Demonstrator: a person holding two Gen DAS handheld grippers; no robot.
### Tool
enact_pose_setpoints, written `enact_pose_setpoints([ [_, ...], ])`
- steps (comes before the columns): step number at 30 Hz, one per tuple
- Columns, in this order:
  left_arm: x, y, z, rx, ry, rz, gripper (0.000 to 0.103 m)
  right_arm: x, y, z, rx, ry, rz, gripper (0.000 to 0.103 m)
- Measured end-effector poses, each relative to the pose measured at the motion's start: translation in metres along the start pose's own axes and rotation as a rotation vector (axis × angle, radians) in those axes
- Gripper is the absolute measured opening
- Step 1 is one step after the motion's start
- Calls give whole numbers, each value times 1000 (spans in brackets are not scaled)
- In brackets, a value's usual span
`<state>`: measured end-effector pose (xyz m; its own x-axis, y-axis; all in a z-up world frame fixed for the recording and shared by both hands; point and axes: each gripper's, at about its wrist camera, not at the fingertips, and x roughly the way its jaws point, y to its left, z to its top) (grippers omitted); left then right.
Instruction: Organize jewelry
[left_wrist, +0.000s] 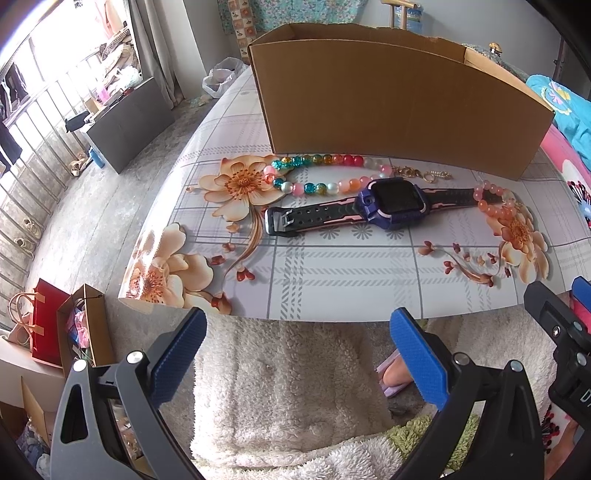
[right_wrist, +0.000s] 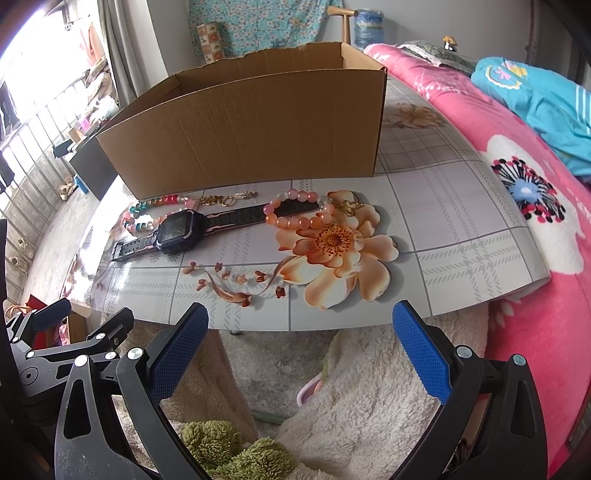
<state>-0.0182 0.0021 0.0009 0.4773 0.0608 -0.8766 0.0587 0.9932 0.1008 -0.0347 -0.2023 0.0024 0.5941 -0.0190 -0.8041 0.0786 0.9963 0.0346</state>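
A multicoloured bead necklace (left_wrist: 317, 173) (right_wrist: 147, 212) with a gold clasp lies in front of an open cardboard box (left_wrist: 391, 99) (right_wrist: 251, 125). A purple and black watch (left_wrist: 391, 203) (right_wrist: 177, 230) lies flat beside it. An orange-pink bead bracelet (left_wrist: 495, 203) (right_wrist: 299, 210) lies over the watch strap's right end. My left gripper (left_wrist: 299, 332) and right gripper (right_wrist: 301, 325) are both open and empty, held below the table's near edge, apart from all items.
The table (left_wrist: 351, 273) (right_wrist: 461, 229) has a floral plaid cover. A pink blanket (right_wrist: 535, 184) lies to the right. Fluffy white fabric (left_wrist: 288, 387) is under the grippers. A red bag (left_wrist: 46, 325) and boxes sit on the floor at left.
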Motion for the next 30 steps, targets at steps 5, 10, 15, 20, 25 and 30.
enact_pose_setpoints([
  [5, -4, -1, -3, 18, -41, -22, 97, -3, -3, -1, 7, -13, 1, 96],
  [10, -6, 6, -3, 26, -78, -69, 97, -8, -5, 2, -5, -50, 10, 96],
  [15, -8, 23, -1, 5, -118, -132, 97, -12, 0, 10, -42, -100, 45, 96],
  [20, -17, 40, 1, -20, -219, -242, 97, -18, 14, 26, -89, -178, 128, 96],
  [25, -19, 53, 4, -40, -282, -321, 97, -7, 28, 41, -125, -164, 230, 83],
  [30, -8, 62, 11, -78, -252, -390, 97, 6, 40, 55, -120, -140, 340, 71],
])
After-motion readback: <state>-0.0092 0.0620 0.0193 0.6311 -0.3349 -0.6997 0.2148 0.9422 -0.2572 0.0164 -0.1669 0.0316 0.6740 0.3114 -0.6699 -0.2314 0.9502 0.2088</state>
